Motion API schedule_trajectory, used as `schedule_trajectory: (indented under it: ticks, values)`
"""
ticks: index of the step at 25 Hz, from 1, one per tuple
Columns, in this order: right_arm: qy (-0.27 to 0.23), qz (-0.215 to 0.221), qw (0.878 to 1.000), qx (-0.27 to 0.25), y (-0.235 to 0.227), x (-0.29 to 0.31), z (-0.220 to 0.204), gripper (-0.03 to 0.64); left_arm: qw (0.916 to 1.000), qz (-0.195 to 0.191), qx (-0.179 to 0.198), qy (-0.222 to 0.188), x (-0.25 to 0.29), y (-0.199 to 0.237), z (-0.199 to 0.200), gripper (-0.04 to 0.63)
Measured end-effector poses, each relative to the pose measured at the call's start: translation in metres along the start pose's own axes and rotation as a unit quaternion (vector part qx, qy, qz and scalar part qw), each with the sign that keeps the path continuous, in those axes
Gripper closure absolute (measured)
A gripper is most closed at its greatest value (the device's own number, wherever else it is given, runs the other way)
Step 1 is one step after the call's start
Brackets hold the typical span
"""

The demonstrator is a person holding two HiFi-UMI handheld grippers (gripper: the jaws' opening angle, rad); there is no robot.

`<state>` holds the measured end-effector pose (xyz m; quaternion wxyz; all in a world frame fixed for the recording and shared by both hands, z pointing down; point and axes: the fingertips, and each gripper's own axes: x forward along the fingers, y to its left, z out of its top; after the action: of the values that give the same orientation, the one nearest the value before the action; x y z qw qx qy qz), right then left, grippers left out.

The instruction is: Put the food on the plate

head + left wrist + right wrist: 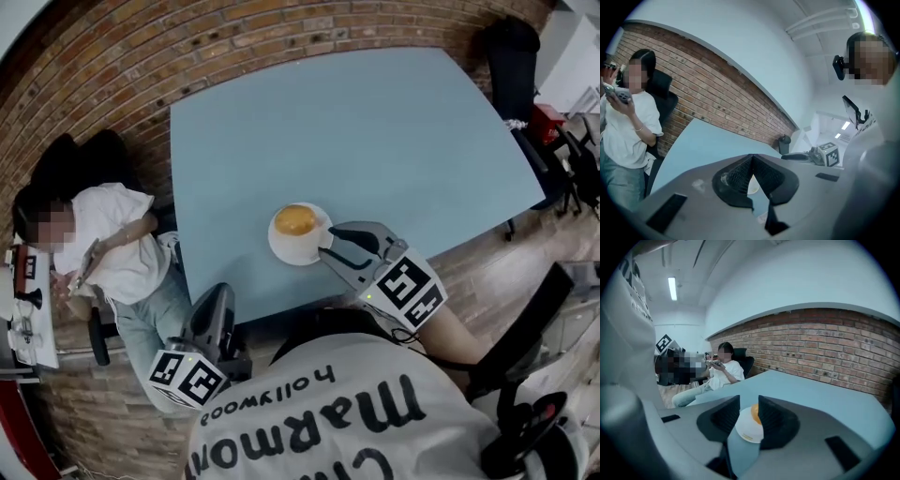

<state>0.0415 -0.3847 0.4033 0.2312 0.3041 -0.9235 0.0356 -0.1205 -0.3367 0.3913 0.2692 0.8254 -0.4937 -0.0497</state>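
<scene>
a blue table (375, 141) stands by a brick wall (141, 47). a white plate (279, 251) sits on the table close to the near edge, nearer the left corner than the right one. the food (295, 220), a round orange lump, lies on the plate, a bit toward the far side of it. the right gripper (325, 240) is low over the near edge, just beside the plate on its right side. its jaws are apart with a gap between them and nothing in their grip, and in the right gripper view the plate and the food show through that gap. the tips may just touch the plate's rim, but that is hard to tell from above. the left gripper (217, 295) is off the table, just past the near left corner, and its jaws are pressed together at the tips with nothing between them. a person in a white top (112, 244) sits by the table's left edge.
</scene>
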Motion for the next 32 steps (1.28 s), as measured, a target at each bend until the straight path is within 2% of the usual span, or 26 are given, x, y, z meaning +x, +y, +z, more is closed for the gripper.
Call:
schedule_trajectory:
  ticks: [2, 6, 12, 19, 32]
  values:
    - [-0.015, -0.014, 1.000, 0.012, 0.004, -0.009, 0.003, 0.550, 0.9998, -0.014, 0.011, 0.007, 0.002, -0.007, -0.001, 0.588]
    - [-0.016, -0.026, 0.999, 0.042, 0.012, -0.023, -0.005, 0.595, 0.9986, -0.043, 0.028, 0.014, 0.008, -0.023, -0.004, 0.588]
    - [-0.019, -0.033, 0.996, 0.085, 0.015, -0.032, -0.013, 0.604, 0.9972, -0.049, 0.055, 0.007, 0.007, -0.036, -0.003, 0.589]
    - [-0.030, -0.034, 0.995, 0.088, 0.015, -0.032, -0.006, 0.604, 0.9969, -0.047, 0.063, 0.009, 0.004, -0.030, -0.004, 0.589]
    - [-0.014, -0.027, 0.997, 0.075, 0.020, -0.019, -0.007, 0.607, 0.9972, -0.047, 0.058, 0.009, 0.000, -0.020, -0.006, 0.588]
